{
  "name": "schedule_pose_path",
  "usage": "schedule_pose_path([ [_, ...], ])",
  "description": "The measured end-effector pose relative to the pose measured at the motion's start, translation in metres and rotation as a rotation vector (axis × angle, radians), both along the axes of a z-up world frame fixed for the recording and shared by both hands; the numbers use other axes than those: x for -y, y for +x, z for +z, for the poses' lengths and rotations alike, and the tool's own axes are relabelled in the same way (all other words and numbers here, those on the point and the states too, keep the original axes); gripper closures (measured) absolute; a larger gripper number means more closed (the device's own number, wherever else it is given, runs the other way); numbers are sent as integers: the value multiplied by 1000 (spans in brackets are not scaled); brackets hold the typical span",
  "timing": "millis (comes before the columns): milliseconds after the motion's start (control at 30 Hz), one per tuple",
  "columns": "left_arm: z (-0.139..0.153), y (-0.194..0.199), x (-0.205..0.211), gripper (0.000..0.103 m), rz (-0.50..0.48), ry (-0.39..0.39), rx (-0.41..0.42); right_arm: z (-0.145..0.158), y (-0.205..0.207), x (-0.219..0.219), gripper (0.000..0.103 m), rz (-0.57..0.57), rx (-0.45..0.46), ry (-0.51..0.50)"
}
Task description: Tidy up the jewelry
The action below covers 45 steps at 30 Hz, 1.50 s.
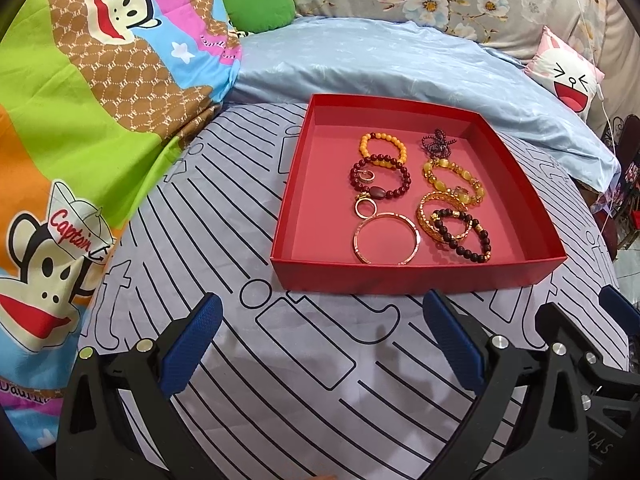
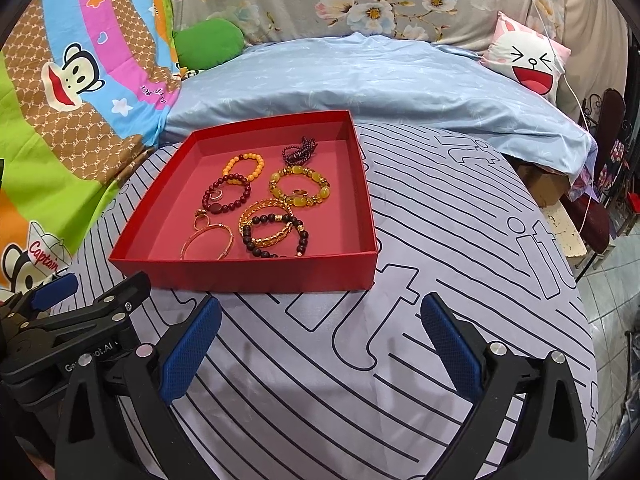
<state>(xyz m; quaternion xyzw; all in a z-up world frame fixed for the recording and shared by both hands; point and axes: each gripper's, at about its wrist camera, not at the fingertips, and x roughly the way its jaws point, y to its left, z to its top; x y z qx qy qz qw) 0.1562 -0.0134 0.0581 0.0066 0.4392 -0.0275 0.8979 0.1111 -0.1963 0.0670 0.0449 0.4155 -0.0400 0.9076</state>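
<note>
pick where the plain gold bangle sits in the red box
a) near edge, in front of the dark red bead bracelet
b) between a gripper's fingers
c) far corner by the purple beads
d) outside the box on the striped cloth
a: the gold bangle lies inside the red box by its near wall, in front of the dark red bead bracelet.

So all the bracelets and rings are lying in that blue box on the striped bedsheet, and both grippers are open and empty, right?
Not quite: the box is red, not blue, as the left wrist view shows. The bracelets and rings do lie inside it, and the left gripper and right gripper are open and empty.
</note>
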Motion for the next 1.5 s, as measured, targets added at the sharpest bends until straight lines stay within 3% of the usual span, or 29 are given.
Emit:
schedule_pose_path([
  [1500, 0, -2, 2, 7, 16, 26, 21, -4, 1, 0, 7, -5, -5, -3],
])
